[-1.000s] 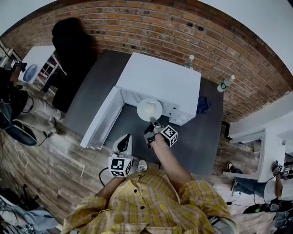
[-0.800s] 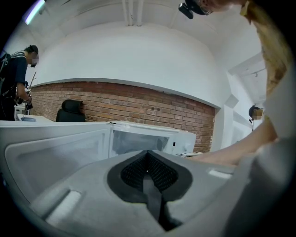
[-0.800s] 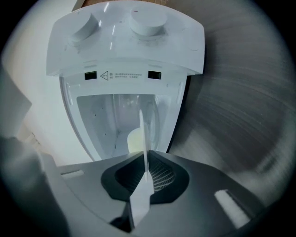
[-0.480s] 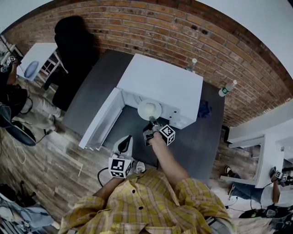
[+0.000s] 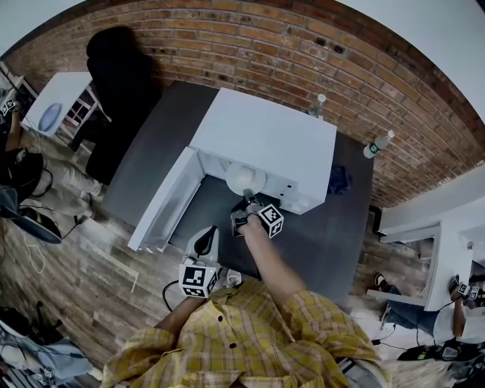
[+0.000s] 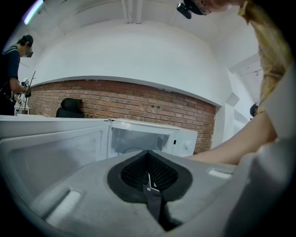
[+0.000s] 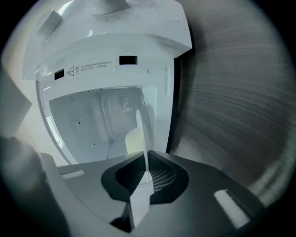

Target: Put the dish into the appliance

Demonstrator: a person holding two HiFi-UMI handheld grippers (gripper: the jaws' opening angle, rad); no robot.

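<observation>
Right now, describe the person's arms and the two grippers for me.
The left gripper and right gripper are grey-white shells with black ribbed lining inside the jaws. Each carries a white cube printed with black square markers. The sleeves are yellow plaid and leave the forearms bare.

Light: bright, even, from overhead; a ceiling strip (image 6: pixel 31 11) glows far left.
Shadows: soft and faint.
Glare: the white appliance (image 5: pixel 265 140) top washes out (little surface detail).
Distortion: strong fisheye; the brick wall (image 5: pixel 303 53) bows, corners go black.
Focus: the dish (image 7: pixel 142 139) edge and the nearest foreground in both gripper views blur.
</observation>
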